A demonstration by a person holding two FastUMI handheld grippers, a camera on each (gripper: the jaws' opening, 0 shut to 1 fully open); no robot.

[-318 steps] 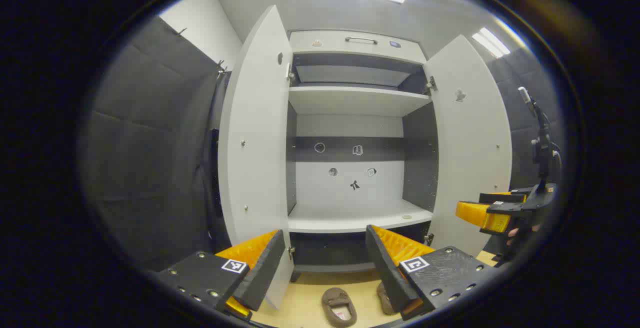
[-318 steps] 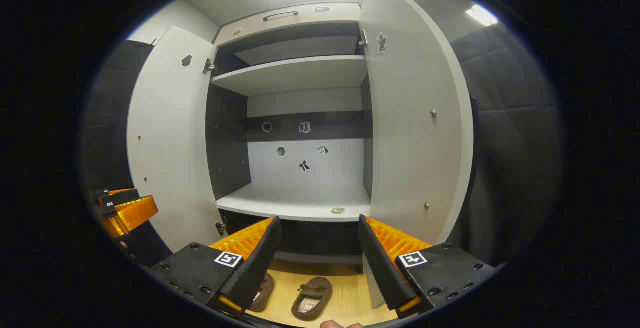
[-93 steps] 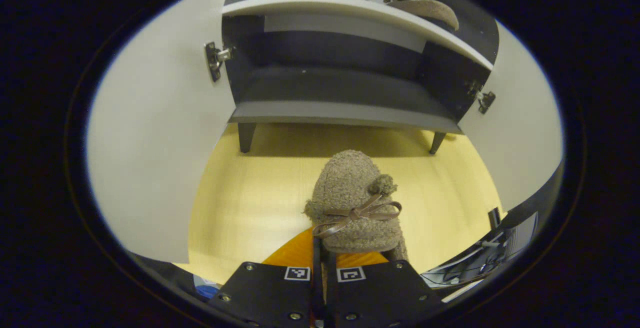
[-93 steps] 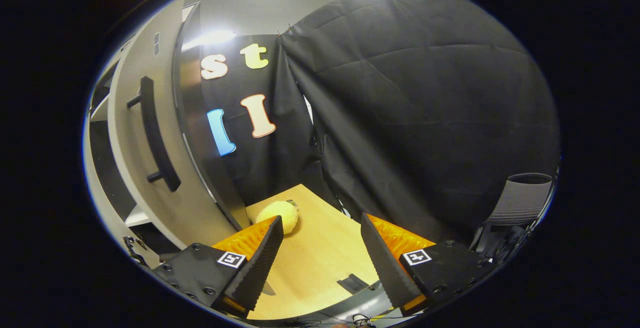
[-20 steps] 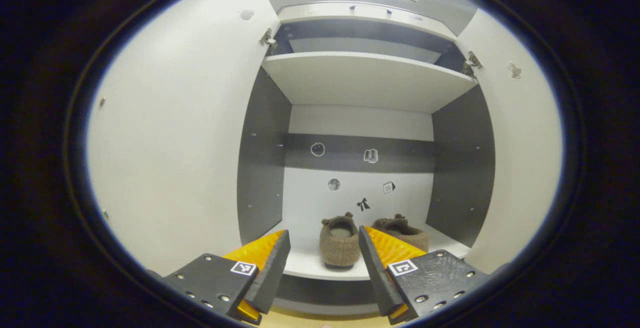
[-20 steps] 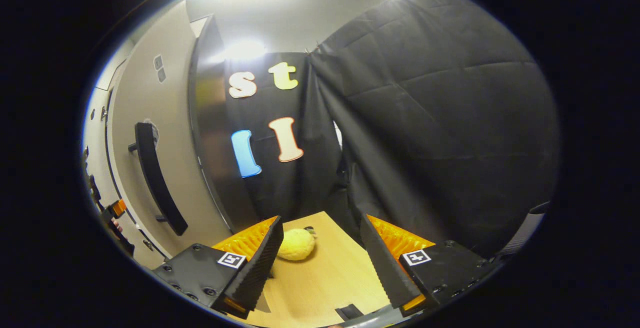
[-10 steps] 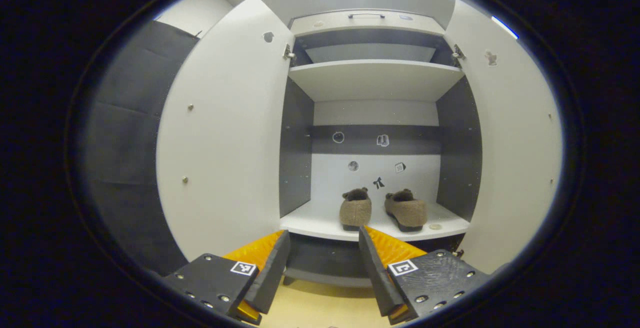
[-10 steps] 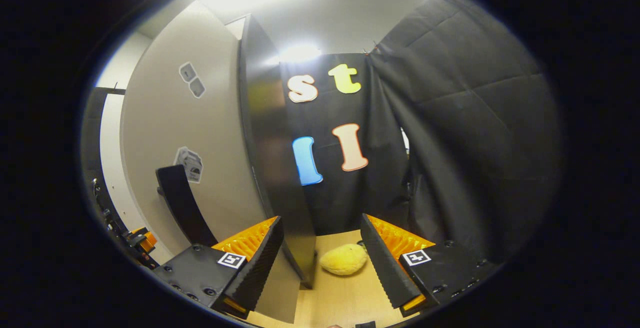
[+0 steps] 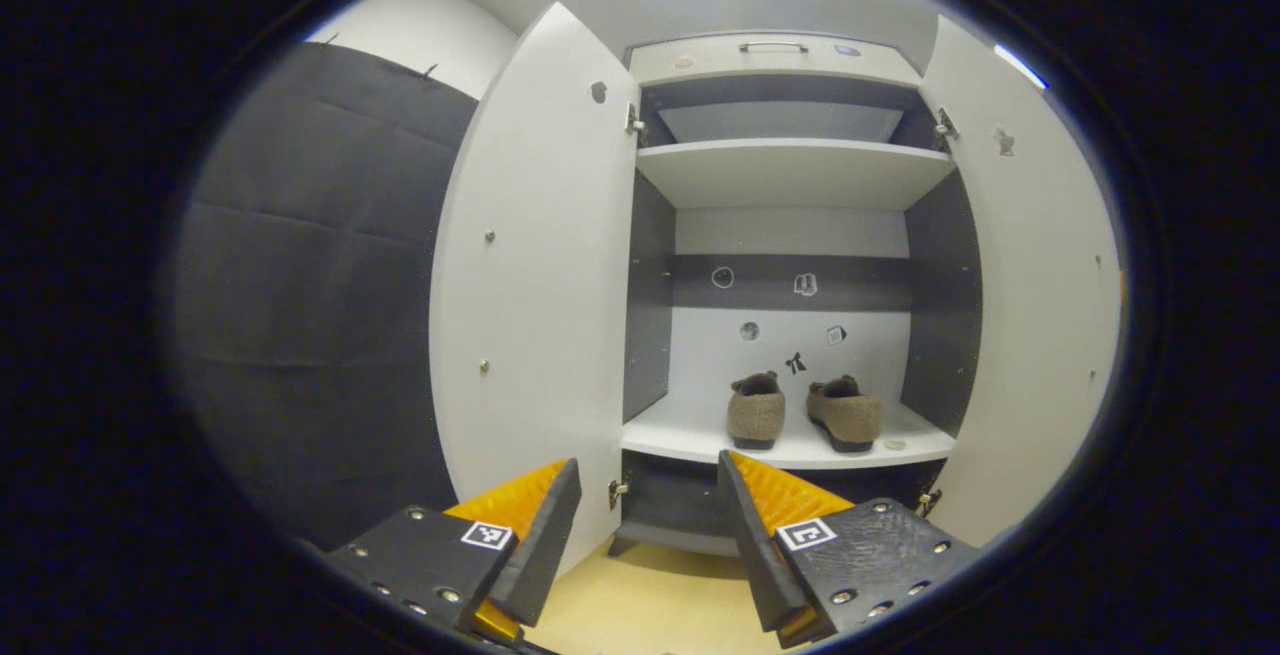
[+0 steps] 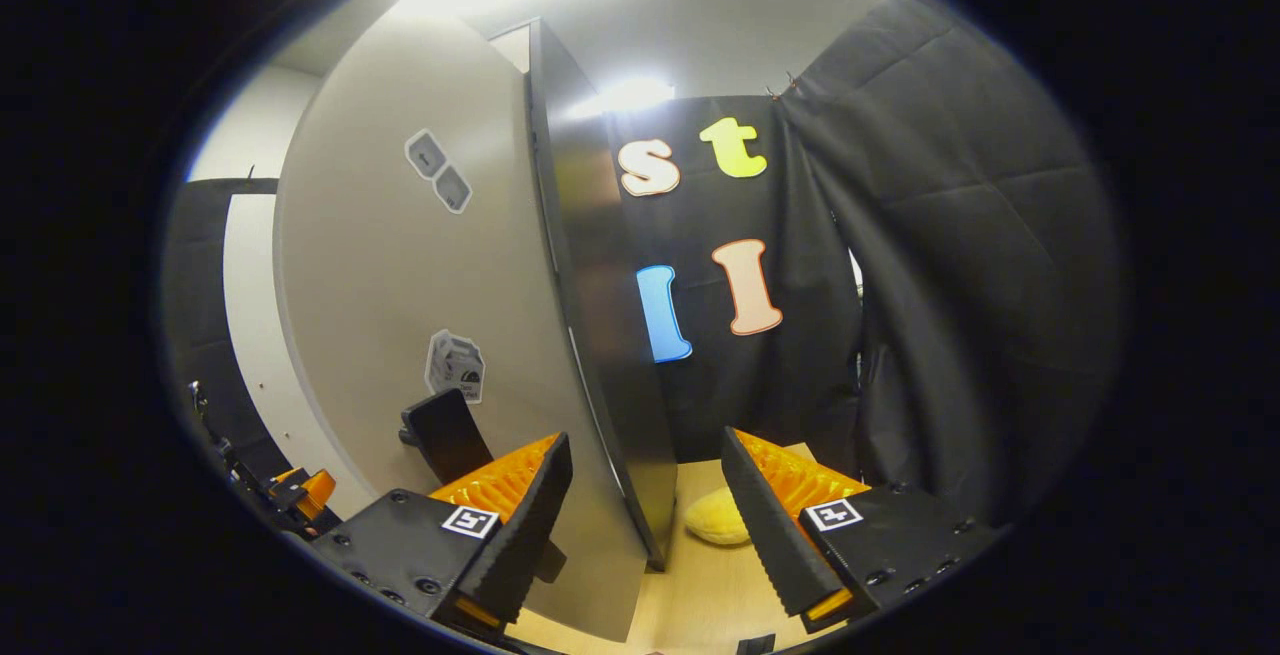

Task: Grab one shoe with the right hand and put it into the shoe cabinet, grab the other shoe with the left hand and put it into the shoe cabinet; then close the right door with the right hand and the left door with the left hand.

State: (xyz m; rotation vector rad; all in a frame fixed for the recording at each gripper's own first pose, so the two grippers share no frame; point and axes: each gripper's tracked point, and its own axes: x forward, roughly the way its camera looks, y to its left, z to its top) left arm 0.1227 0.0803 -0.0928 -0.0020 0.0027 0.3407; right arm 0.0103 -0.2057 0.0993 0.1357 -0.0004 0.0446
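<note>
Where doors gape, cabinet (image 9: 790, 175) shelves two shoes (image 9: 805, 413)

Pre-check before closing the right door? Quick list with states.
1. Both slippers, left slipper and right slipper, on the shelf: ok.
2. Slippers behind the shelf's front edge: ok.
3. Right gripper open, its fingers either side of the right door edge: ok.
4. Left gripper open, holding nothing: ok.
5. Left door wide open: ok.
6. Right gripper touching the door: cannot tell.
</note>
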